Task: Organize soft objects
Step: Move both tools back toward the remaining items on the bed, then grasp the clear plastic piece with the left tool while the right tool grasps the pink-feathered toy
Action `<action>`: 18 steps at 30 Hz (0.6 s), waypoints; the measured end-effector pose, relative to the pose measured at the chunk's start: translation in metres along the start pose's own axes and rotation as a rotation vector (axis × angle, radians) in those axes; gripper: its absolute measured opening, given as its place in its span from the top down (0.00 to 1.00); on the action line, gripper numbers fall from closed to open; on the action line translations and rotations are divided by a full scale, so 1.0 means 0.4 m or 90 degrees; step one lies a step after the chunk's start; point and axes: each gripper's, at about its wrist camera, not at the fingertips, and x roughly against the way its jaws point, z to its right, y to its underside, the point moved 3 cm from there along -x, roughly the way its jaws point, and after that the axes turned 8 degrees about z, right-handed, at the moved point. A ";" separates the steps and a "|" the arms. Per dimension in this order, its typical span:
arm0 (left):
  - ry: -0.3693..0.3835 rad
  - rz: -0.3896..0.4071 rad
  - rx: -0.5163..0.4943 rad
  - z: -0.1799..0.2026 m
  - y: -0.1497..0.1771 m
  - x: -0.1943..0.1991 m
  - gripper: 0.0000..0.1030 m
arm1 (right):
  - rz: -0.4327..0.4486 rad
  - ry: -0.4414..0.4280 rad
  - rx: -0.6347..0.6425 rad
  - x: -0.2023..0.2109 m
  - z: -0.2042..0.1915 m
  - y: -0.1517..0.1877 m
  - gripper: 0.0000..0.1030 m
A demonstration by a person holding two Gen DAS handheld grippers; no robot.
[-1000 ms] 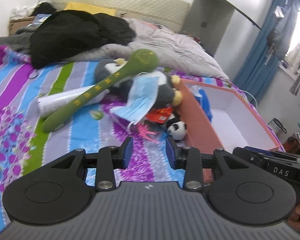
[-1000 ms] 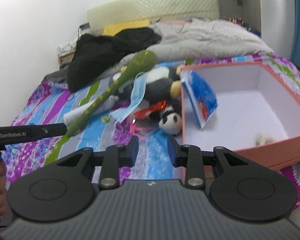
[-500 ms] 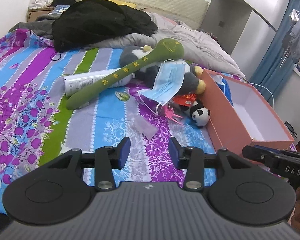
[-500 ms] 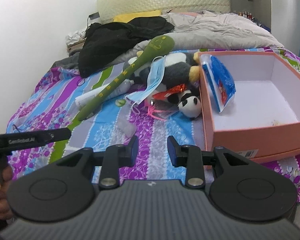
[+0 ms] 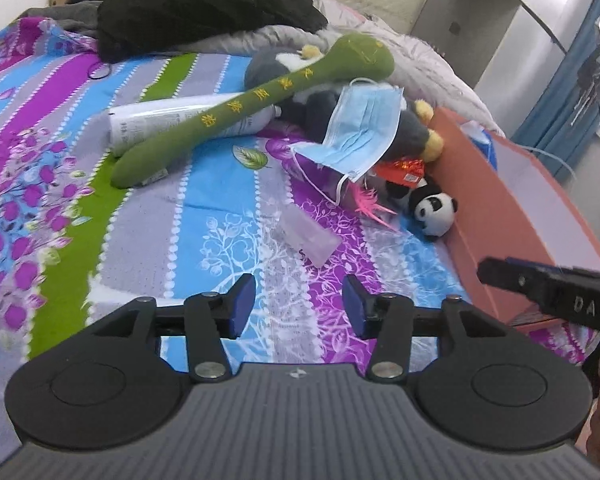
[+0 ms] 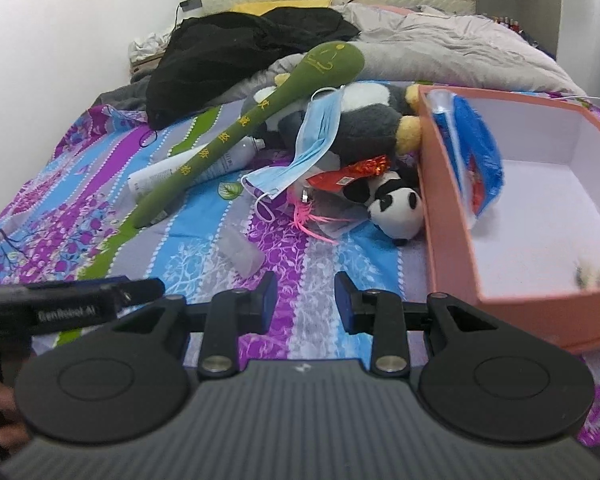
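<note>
A long green plush stick (image 5: 260, 100) (image 6: 244, 132) lies across a grey plush toy (image 5: 412, 128) (image 6: 364, 128) on the striped bed. A small panda plush (image 5: 434, 210) (image 6: 396, 210) sits against an open orange box (image 5: 512, 216) (image 6: 452, 216). A blue face mask (image 5: 364, 128) (image 6: 308, 148) drapes over the grey toy. My left gripper (image 5: 298, 306) and right gripper (image 6: 306, 302) are both open and empty, held over the bed's near edge, short of the pile.
A white spray can (image 5: 172, 124) (image 6: 188, 168) lies under the green stick. A clear plastic piece (image 5: 308, 236) (image 6: 240, 254) lies just ahead of both grippers. A blue packet (image 6: 472, 152) leans inside the box. Black clothes (image 5: 196, 4) and a grey duvet (image 6: 440, 56) fill the bed's far end.
Both grippers have moved closer to the pile and tilted down toward the bed. Their jaws stay open. Nothing on the bed has moved.
</note>
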 end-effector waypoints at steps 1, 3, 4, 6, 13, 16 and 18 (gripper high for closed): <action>0.000 -0.001 -0.006 -0.002 -0.001 -0.019 0.44 | 0.000 -0.001 0.000 -0.018 0.000 -0.004 0.66; 0.002 -0.002 -0.017 -0.004 -0.006 -0.057 0.38 | -0.002 -0.004 0.001 -0.057 0.002 -0.011 0.66; 0.004 -0.003 -0.024 -0.004 -0.008 -0.076 0.38 | -0.002 -0.005 0.000 -0.076 0.004 -0.015 0.66; 0.009 -0.005 -0.044 0.002 -0.015 -0.116 0.36 | -0.001 -0.005 -0.002 -0.113 0.012 -0.023 0.66; 0.024 -0.013 -0.104 0.026 -0.015 -0.234 0.33 | -0.024 -0.013 -0.026 -0.227 0.041 -0.036 0.66; 0.033 -0.013 -0.141 0.040 -0.009 -0.268 0.33 | -0.034 -0.021 -0.024 -0.272 0.040 -0.040 0.66; 0.025 0.001 -0.175 0.052 -0.006 -0.280 0.28 | -0.033 -0.029 -0.019 -0.299 0.039 -0.045 0.66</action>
